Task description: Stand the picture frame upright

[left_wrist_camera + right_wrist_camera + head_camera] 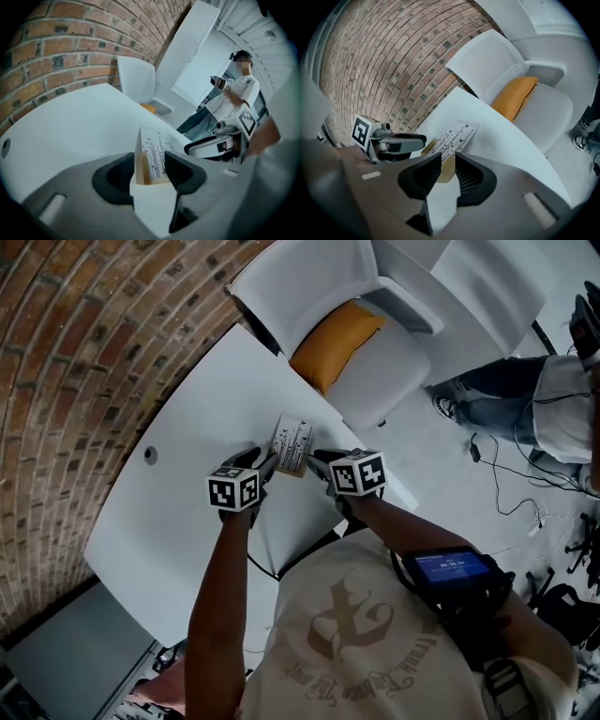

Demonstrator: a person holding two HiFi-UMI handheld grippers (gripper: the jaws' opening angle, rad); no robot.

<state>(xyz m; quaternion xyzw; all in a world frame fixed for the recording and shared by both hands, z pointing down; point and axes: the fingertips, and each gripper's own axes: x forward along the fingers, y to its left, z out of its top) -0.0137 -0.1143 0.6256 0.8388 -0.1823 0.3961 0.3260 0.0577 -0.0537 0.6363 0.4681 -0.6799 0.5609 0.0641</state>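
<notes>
Easy to knock small white wood-edged picture frame [292, 446] flat onto white table [187, 512] with unclenched left claw [151, 164] or right claw [444, 165].

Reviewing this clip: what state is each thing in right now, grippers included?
left gripper: open, picture frame between its jaws, not clamped.
right gripper: open, one corner of the picture frame between its jaws.
picture frame: tilted, printed face showing; free-standing or not, unclear.
chair: unoccupied.
orange cushion: lying on the chair's seat.
</notes>
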